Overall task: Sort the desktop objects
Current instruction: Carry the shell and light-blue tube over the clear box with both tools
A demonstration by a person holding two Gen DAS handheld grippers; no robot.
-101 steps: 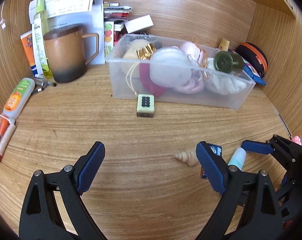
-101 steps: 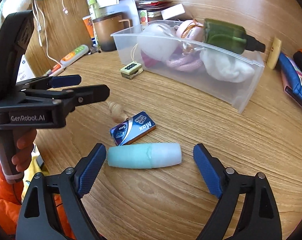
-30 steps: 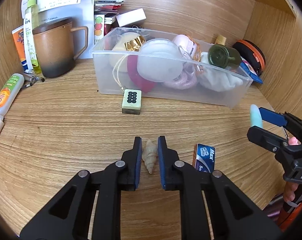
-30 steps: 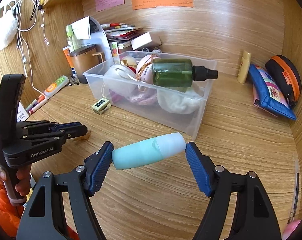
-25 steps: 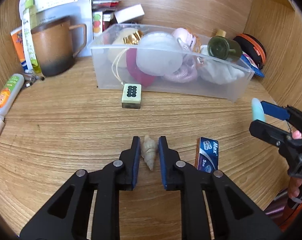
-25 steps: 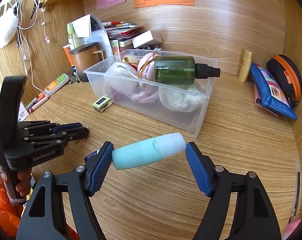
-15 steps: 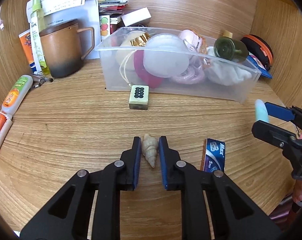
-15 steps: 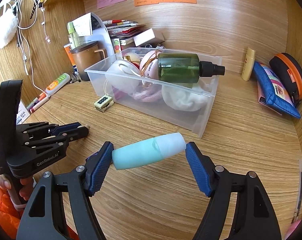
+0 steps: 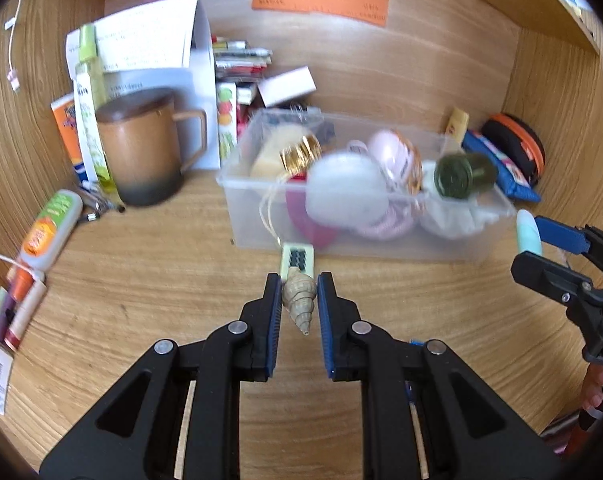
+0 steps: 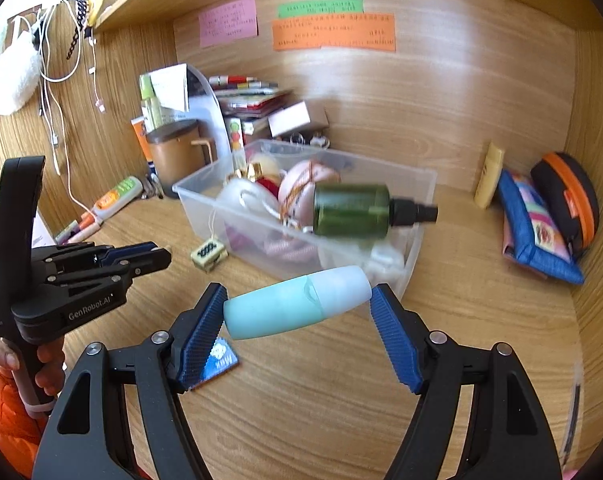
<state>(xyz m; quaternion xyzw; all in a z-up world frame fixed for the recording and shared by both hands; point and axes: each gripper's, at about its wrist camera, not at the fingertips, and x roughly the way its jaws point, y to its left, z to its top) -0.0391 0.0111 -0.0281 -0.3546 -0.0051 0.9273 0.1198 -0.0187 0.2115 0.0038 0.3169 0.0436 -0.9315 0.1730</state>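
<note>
lifted off the wooden desk (image 9: 149, 280): beige spiral seashell (image 9: 299, 298) pinched in left gripper (image 9: 299, 294), teal squeeze tube (image 10: 297, 308) clamped endwise in right gripper (image 10: 299, 316). risked slipping before clear plastic bin (image 10: 417, 208).

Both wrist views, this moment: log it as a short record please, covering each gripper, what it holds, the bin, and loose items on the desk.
left gripper: shut on shell, lifted off the desk
right gripper: shut on teal tube, held crosswise, end to end
bin: clear, already holding a green bottle and other items
loose on desk: tile in front of the bin, blue box under the right gripper
progress: neither held item is in the bin yet
</note>
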